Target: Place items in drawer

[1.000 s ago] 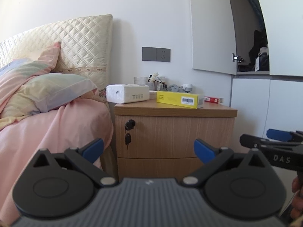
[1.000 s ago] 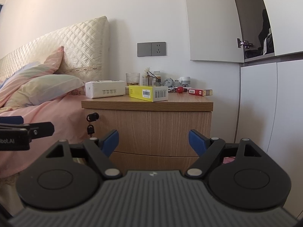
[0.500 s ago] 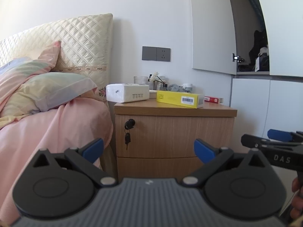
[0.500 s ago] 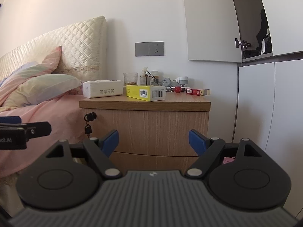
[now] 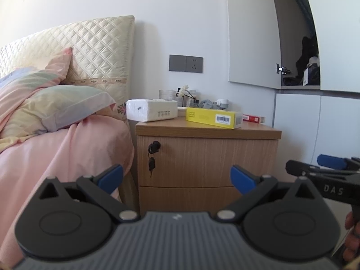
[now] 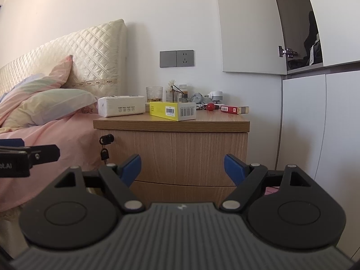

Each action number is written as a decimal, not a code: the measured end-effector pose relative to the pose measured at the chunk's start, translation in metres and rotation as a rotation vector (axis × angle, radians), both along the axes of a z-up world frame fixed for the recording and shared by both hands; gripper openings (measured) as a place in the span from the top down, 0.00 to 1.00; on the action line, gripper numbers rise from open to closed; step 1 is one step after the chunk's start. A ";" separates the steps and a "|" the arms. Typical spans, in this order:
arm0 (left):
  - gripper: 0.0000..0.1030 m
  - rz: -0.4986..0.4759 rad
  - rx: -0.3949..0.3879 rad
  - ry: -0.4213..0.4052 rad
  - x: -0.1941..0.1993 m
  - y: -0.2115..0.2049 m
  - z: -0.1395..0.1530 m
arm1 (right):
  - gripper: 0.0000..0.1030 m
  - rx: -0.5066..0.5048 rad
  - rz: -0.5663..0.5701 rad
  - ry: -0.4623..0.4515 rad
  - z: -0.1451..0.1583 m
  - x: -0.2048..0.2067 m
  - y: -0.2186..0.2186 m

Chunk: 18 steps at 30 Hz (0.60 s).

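A wooden nightstand (image 5: 207, 159) (image 6: 173, 148) stands ahead with both drawers closed; a key (image 5: 151, 164) (image 6: 104, 153) hangs from the top drawer's lock. On its top lie a yellow box (image 5: 213, 118) (image 6: 172, 110), a white tissue pack (image 5: 150, 109) (image 6: 121, 108) and a small red box (image 5: 253, 118) (image 6: 234, 109). My left gripper (image 5: 176, 177) is open and empty, some way short of the drawer fronts. My right gripper (image 6: 182, 168) is open and empty too, level with the seam between the drawers. Each gripper shows at the edge of the other's view.
A bed with pink sheets (image 5: 56, 148) and pillows (image 6: 49, 103) adjoins the nightstand's left side. White cabinets (image 6: 315, 123) stand to the right, with an upper door ajar. A glass (image 6: 154, 94), a reed diffuser and small clutter (image 6: 202, 100) sit at the back of the nightstand top.
The right wrist view has drifted slightly rightward, so the nightstand sits a little further left in it. The left view is nearly unchanged. Both grippers stayed open.
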<state>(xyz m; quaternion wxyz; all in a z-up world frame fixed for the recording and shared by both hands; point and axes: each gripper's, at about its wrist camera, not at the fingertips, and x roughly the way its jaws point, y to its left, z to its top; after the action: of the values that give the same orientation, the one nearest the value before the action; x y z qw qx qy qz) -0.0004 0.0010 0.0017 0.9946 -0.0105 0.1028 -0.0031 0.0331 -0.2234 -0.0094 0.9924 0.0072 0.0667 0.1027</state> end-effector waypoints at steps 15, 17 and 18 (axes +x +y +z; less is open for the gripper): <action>0.00 -0.003 -0.008 0.003 0.001 0.001 0.000 | 0.20 0.038 -0.002 0.000 -0.001 0.001 -0.004; 0.00 -0.002 -0.008 0.003 0.001 0.002 0.000 | 0.20 0.038 -0.001 0.000 -0.001 0.001 -0.005; 0.00 -0.002 -0.009 0.003 0.001 0.002 0.000 | 0.20 0.041 -0.002 0.000 -0.001 0.001 -0.005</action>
<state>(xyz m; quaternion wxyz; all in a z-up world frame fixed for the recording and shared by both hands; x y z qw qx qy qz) 0.0010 0.0029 0.0014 0.9944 -0.0148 0.1042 -0.0044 0.0337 -0.2288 -0.0101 0.9922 0.0274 0.0645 0.1032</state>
